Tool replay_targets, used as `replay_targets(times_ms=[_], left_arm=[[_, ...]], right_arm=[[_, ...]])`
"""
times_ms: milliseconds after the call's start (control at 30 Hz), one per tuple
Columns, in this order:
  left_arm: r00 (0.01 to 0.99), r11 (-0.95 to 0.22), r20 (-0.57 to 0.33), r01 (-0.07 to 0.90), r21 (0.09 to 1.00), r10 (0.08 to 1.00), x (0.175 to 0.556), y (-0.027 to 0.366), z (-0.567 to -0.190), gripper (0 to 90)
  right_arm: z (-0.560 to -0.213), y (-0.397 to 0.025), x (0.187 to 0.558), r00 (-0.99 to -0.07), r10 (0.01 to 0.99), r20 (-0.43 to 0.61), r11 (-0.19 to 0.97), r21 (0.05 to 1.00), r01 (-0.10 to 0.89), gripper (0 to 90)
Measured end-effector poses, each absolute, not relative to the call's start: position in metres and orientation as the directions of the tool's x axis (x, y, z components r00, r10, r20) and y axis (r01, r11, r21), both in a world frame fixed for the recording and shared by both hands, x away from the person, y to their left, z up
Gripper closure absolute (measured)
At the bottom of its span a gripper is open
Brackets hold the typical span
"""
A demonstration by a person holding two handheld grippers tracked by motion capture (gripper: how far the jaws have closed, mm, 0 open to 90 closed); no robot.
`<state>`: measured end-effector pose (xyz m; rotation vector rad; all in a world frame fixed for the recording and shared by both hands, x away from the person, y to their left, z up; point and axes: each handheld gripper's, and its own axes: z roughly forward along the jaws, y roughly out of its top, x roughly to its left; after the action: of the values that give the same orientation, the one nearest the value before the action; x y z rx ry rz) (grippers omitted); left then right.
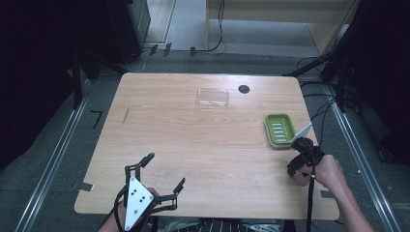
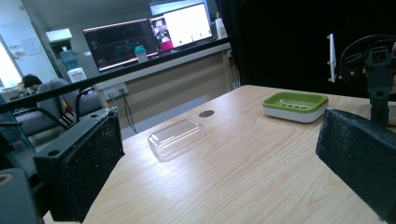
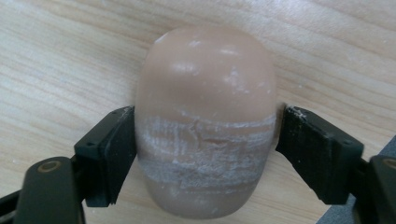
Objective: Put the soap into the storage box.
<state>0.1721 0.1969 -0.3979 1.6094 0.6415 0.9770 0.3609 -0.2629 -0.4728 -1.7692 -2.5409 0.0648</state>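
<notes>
1. Pale wood worktop point(image 1: 193, 140) carries few things: a green dish point(image 1: 280, 129) near its right edge, a clear lid point(image 1: 212, 97) toward the far side, and a small dark disc point(image 1: 243, 89) beyond the lid.
2. Soap point(image 3: 205, 126), a pinkish oval bar, lies flat on the wood directly between the right tool's point(image 3: 205, 154) jaws.
3. Its long axis runs straight away from that tool, so the jaws straddle its narrow width, about the nearer half.
4. The left jaw touches the bar's flank; the right jaw stands just beside the other flank with a thin gap, so I judge the tool nearly closed but not yet gripping.
5. From the right tool point(image 1: 296, 166) in the high view, the dish sits just ahead and slightly left, near but apart.
6. The left tool point(image 1: 159, 171) hovers wide open and empty at the near edge, well apart from the soap, the dish far off to its right.
7. The right hand point(image 1: 329, 171) is by far the nearer, so the lift and short carry forward to the dish likely fall to it.
</notes>
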Motion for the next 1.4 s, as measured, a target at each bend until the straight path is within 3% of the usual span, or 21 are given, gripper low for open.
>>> replay_targets(times_ms=[267, 400, 1400], left_arm=[[0.515, -0.261, 0.265, -0.082, 0.962, 0.815, 0.172, 0.1969, -0.3979, 1.1], [0.516, -0.26, 0.265, -0.083, 0.962, 0.815, 0.172, 0.197, -0.3979, 1.1], [0.514, -0.259, 0.264, -0.082, 0.962, 0.816, 0.1721, 0.1973, -0.3979, 1.1]], right_arm=[[-0.4741, -0.2626, 0.3624, -0.35, 0.937, 0.011, 0.35, -0.063, 0.935, 23.6], [-0.4716, -0.2618, 0.3624, -0.347, 0.938, 0.014, 0.347, -0.046, 0.937, 32.1], [-0.4715, -0.2639, 0.3623, -0.339, 0.941, 0.016, 0.339, -0.046, 0.94, 32.2]])
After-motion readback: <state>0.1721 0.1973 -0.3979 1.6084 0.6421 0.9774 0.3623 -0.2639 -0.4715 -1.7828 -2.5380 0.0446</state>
